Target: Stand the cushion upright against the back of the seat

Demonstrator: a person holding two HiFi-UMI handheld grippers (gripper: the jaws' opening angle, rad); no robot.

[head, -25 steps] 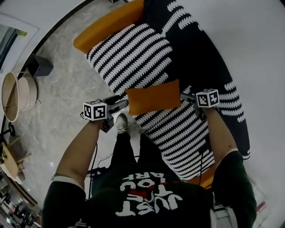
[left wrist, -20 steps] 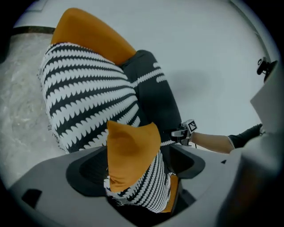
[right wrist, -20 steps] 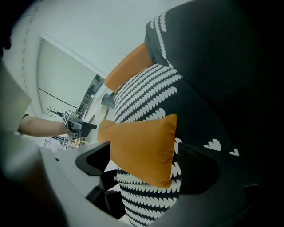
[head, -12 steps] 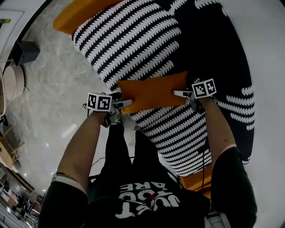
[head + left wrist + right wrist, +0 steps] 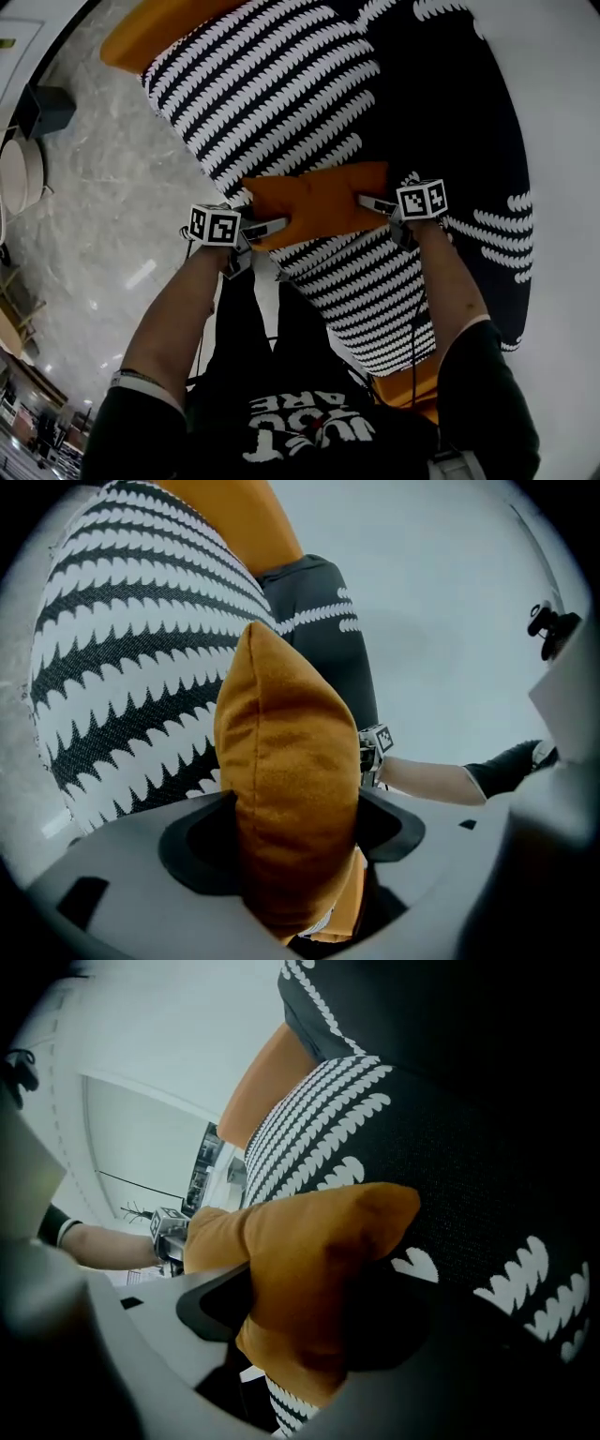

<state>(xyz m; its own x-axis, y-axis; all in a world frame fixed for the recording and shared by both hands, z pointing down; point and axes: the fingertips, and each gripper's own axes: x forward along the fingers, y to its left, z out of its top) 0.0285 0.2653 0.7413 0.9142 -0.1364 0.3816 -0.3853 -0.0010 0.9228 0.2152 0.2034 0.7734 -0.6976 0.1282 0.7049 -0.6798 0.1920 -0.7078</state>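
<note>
Across striped seat [image 5: 281, 103], midway along it: orange cushion [image 5: 314, 204], spanning from front edge toward dark back [image 5: 450, 112]; contact with seat unclear. Left gripper [image 5: 267, 227] pinching cushion's front-edge end, right gripper [image 5: 370, 201] pinching end by back. Both sets of jaws just closing, cushion squeezed between each. Orange armrest [image 5: 159, 33] at seat's far end. Grey floor [image 5: 103, 187] beside front edge.
</note>
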